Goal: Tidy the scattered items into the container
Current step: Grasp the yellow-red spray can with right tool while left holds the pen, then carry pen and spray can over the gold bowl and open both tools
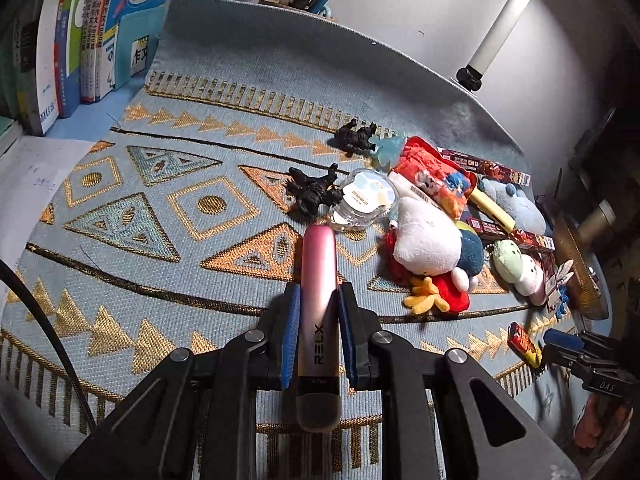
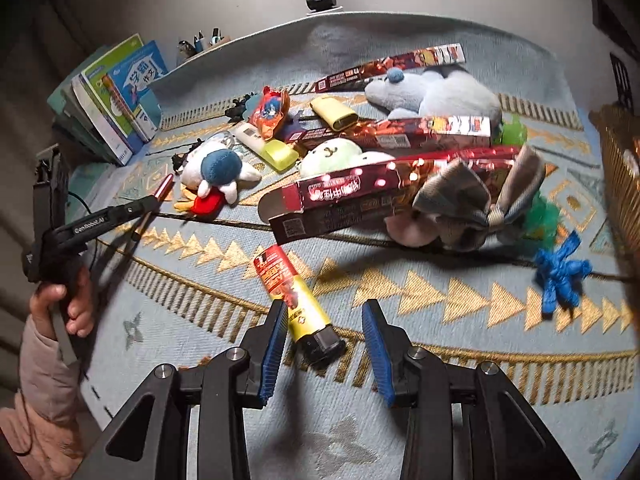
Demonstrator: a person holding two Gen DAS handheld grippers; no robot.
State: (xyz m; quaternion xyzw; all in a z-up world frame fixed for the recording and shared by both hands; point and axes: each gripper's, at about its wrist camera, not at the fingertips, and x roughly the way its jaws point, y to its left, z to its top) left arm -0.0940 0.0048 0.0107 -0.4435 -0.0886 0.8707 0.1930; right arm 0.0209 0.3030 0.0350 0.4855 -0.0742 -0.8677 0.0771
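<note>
The left gripper (image 1: 319,304) is clenched on a slim pink-to-silver metal stick marked RELX (image 1: 318,320), its blue pads pressing both sides; the stick runs up the lower middle of the left wrist view, above the pale blue woven cloth with gold triangles (image 1: 160,216).

In the right wrist view the right gripper (image 2: 325,346) has its jaws standing apart. A small red-and-yellow tube with a black cap (image 2: 294,300) sits between them at the bottom centre, its side against the left blue pad and clear of the right one; whether it is truly gripped I cannot tell. At the left edge of that view a hand (image 2: 60,304) in a pink sleeve holds the other tool.

The scattered things lie heaped across the upper middle of that view: long shiny red cardboard boxes (image 2: 340,196), a white plush toy with a blue patch (image 2: 218,170), a grey-blue plush animal (image 2: 436,92), a pale green round plush (image 2: 340,152), a yellow-green marker (image 2: 276,154), and a blue rubbery splat toy (image 2: 560,272) at the right. A brown woven basket (image 2: 620,160) shows at the right edge. Upright books (image 1: 80,40) stand in the upper left of the left wrist view, and two black figurines (image 1: 316,192) sit near its centre.
</note>
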